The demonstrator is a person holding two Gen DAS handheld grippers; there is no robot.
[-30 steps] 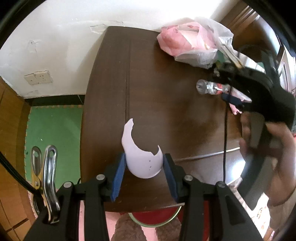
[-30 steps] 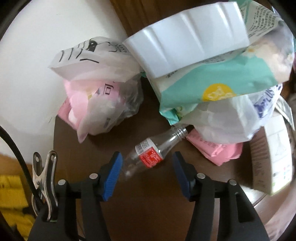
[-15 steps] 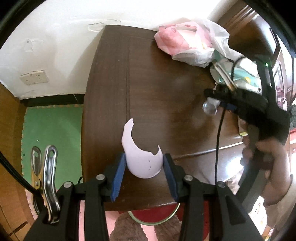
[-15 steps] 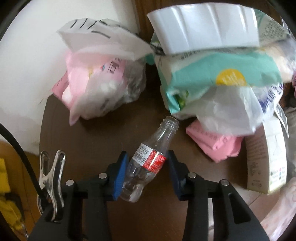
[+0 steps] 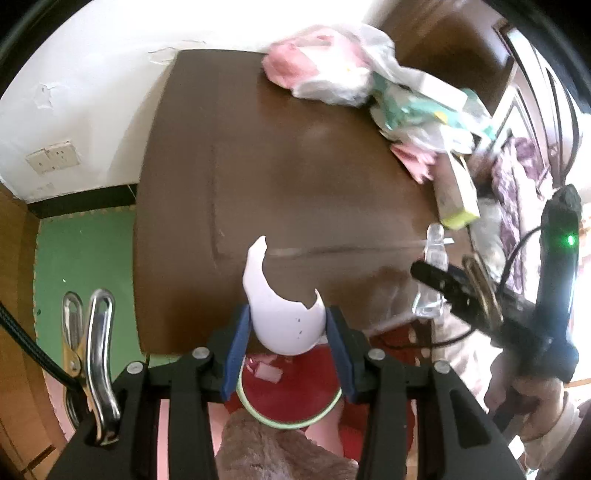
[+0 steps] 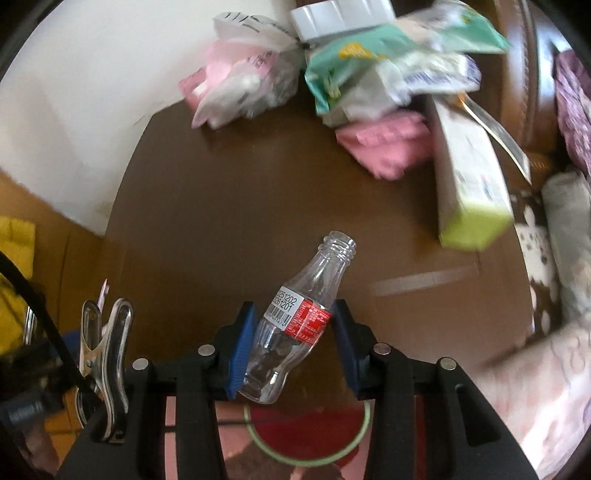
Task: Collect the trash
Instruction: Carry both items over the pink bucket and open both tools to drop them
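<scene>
Left tongs [image 5: 288, 334]: closed on a broken white shell-like fragment [image 5: 282, 317], blue pads pressing its two sides. The fragment's jagged edge points away from the camera, one long sliver rising at its left. It is held at the near edge of the dark brown worktop [image 5: 295, 166], partly over a red bin with a pale green rim [image 5: 291, 398] on the floor below. Small pale scraps lie inside the bin.

Right tongs [image 6: 291, 332]: gripping a clear plastic bottle [image 6: 295, 321] with a red and white label. The jaws have just been closing, with the bottle between them; the pads now bear on the labelled body. The bottle is uncapped, neck tilted up and to the right, base towards the camera. It is clear of the worktop surface and its base overlaps the bin's rim [image 6: 310, 454] in the right wrist view. In the left wrist view the same bottle appears at the right, clamped in the right tongs [image 5: 436, 280], with a person's hand [image 5: 524, 402] on the handle.

Remaining items at the far right of the worktop: a bag with pink contents [image 6: 236, 85], a teal and white packet [image 6: 369, 66], a white tray [image 6: 340, 16] on top, a pink pack [image 6: 388, 142], and a tall carton with a yellow-green end [image 6: 472, 192]. Background is motion-blurred.
</scene>
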